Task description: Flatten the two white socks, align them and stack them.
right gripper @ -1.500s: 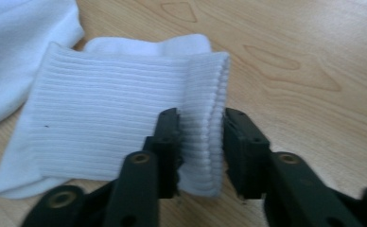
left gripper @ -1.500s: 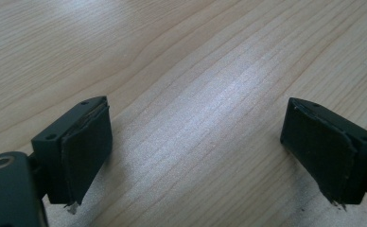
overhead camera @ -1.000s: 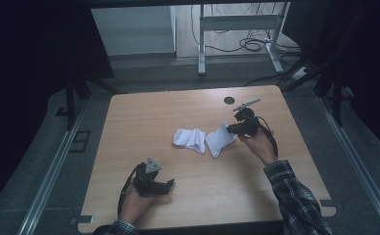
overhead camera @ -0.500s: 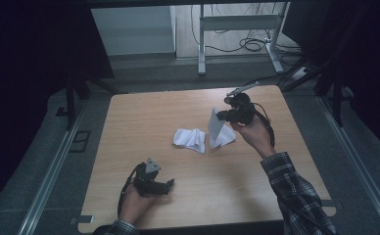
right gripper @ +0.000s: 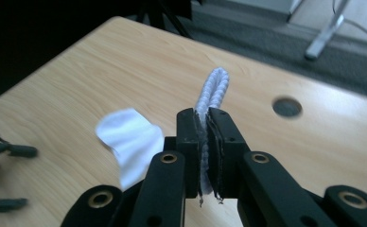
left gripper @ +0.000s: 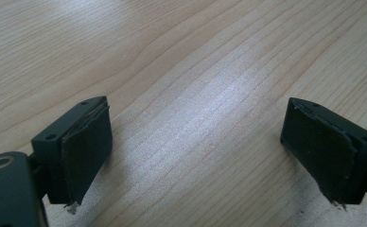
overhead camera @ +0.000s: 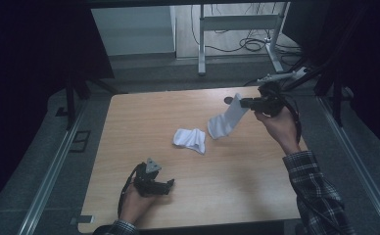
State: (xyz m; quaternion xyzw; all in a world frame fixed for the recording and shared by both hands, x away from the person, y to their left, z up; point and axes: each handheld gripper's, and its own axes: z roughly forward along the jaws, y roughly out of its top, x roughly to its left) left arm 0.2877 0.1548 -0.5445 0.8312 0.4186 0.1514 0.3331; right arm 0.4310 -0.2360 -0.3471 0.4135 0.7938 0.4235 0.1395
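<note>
A white sock [overhead camera: 225, 122] hangs by its cuff from my right gripper [overhead camera: 245, 103], lifted above the wooden table [overhead camera: 237, 186] at the far right. In the right gripper view the ribbed cuff [right gripper: 213, 90] stands up between the pressed jaws of that gripper [right gripper: 205, 118]. A second white sock [overhead camera: 189, 139] lies crumpled near the table's middle, and it shows as a pale patch [right gripper: 129, 137] below the right gripper. My left gripper [overhead camera: 171, 185] rests on the table near the front edge. Its jaws [left gripper: 198, 142] stand wide apart over bare wood, with nothing between them.
A round dark hole [overhead camera: 227, 100] sits in the tabletop near the far edge, close to the hanging sock. Metal desk legs and cables [overhead camera: 237, 39] stand on the floor beyond the table. Grey rails [overhead camera: 56, 161] run along both sides.
The right gripper has risen and shifted toward the far right with the sock, which now hangs free of the table. The left gripper and the other sock stayed put.
</note>
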